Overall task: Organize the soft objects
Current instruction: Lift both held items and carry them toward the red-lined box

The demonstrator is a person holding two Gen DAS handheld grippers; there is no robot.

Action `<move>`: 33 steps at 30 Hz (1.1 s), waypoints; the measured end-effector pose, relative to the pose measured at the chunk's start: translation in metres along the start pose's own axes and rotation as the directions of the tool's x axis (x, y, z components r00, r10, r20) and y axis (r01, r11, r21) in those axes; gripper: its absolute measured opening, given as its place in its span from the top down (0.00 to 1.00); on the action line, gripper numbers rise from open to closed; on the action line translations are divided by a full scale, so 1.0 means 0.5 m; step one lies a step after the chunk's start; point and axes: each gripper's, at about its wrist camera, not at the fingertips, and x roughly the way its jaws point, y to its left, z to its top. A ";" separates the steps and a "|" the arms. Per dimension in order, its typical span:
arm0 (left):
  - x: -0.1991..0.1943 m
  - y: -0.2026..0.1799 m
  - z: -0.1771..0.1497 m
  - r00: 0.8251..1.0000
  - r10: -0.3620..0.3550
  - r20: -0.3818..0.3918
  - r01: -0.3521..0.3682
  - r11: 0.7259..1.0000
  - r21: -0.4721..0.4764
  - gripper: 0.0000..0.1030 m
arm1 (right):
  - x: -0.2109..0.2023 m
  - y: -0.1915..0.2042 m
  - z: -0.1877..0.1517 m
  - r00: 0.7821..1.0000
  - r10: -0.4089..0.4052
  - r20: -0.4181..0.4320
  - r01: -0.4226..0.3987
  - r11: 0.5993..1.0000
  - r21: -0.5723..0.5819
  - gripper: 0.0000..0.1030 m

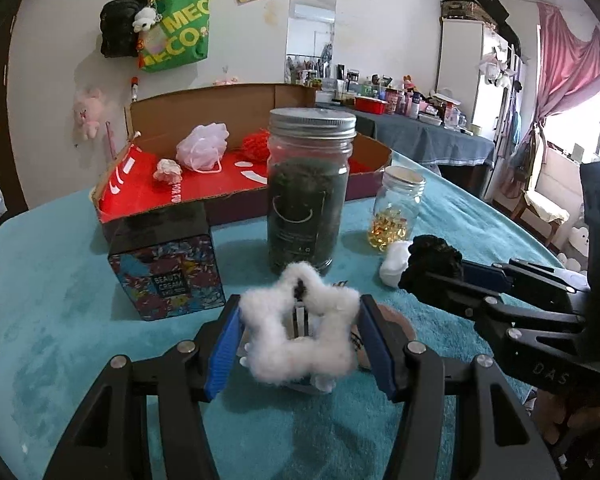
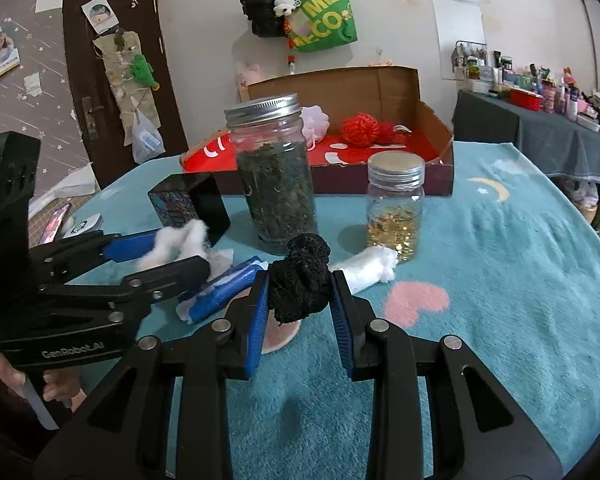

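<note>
Domestic room, round worktop [image 1: 80,288] under a teal plush cover; open cardboard box [image 2: 432,120] with red lining at the far side. Item one: white fluffy star [image 1: 300,328], pinched between the jaws of my left gripper [image 1: 300,340], pads pressing its outer points, jaws about half closed, star clear of the cover. Item two: black fuzzy scrunchie [image 2: 300,280], squeezed in my right gripper [image 2: 300,300], jaws nearly closed. Still on the cover: white cotton roll [image 2: 370,268] beside the small jar [image 2: 396,204]; tall jar [image 1: 308,188] and printed tin [image 1: 168,276] between me and the box, which already holds a pink mesh puff [image 1: 202,148] and red yarn [image 2: 360,128]. Handling note, my judgement: carry both pieces over the jars, high enough to clear the lids, keep pressure light. Pose: both grippers tilted downward, side by side.
</note>
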 end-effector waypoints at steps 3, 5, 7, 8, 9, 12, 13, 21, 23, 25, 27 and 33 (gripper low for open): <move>0.004 0.003 0.002 1.000 -0.008 -0.008 0.008 1.000 -0.008 0.42 | 0.003 -0.003 0.004 1.000 0.011 -0.004 -0.011 1.000 0.010 0.72; 0.006 0.005 0.003 1.000 -0.007 -0.011 0.007 1.000 -0.012 0.42 | 0.006 -0.007 0.005 1.000 0.021 -0.008 -0.021 1.000 0.021 0.72; 0.007 0.005 0.004 1.000 -0.010 -0.012 0.010 1.000 -0.013 0.42 | 0.008 -0.010 0.006 1.000 0.021 -0.010 -0.021 0.999 0.025 0.72; 0.008 0.006 0.004 1.000 -0.012 -0.014 0.012 1.000 -0.013 0.42 | 0.008 -0.011 0.006 1.000 0.021 -0.010 -0.020 0.999 0.026 0.72; 0.009 0.006 0.004 1.000 -0.013 -0.016 0.013 1.000 -0.013 0.42 | 0.008 -0.011 0.006 1.000 0.022 -0.010 -0.022 0.999 0.026 0.72; 0.012 0.009 0.006 1.000 -0.019 -0.018 0.019 1.000 -0.013 0.42 | 0.009 -0.011 0.006 1.000 0.024 -0.012 -0.023 0.999 0.027 0.72; 0.012 0.009 0.007 1.000 -0.021 -0.018 0.020 1.000 -0.014 0.42 | 0.009 -0.011 0.006 1.000 0.025 -0.012 -0.024 0.999 0.027 0.72; -0.003 0.033 0.003 1.000 -0.004 -0.014 0.004 0.999 -0.033 0.42 | 0.005 -0.022 0.006 1.000 0.018 -0.014 -0.017 0.999 0.040 0.72; -0.005 0.043 0.000 1.000 0.004 -0.019 -0.005 0.999 -0.043 0.42 | 0.003 -0.028 0.006 1.000 0.011 -0.013 -0.011 0.999 0.045 0.72; -0.008 0.052 -0.002 1.000 0.012 -0.023 -0.013 0.999 -0.050 0.42 | 0.001 -0.034 0.005 1.000 0.006 -0.014 -0.005 0.999 0.051 0.72; -0.014 0.066 -0.006 1.000 0.020 -0.025 -0.021 0.998 -0.063 0.42 | -0.002 -0.041 0.003 1.000 0.001 -0.016 0.000 0.998 0.060 0.72; -0.032 0.107 -0.021 0.998 0.045 -0.043 -0.049 0.994 -0.100 0.42 | -0.008 -0.070 -0.006 0.999 -0.018 -0.030 0.020 0.996 0.091 0.72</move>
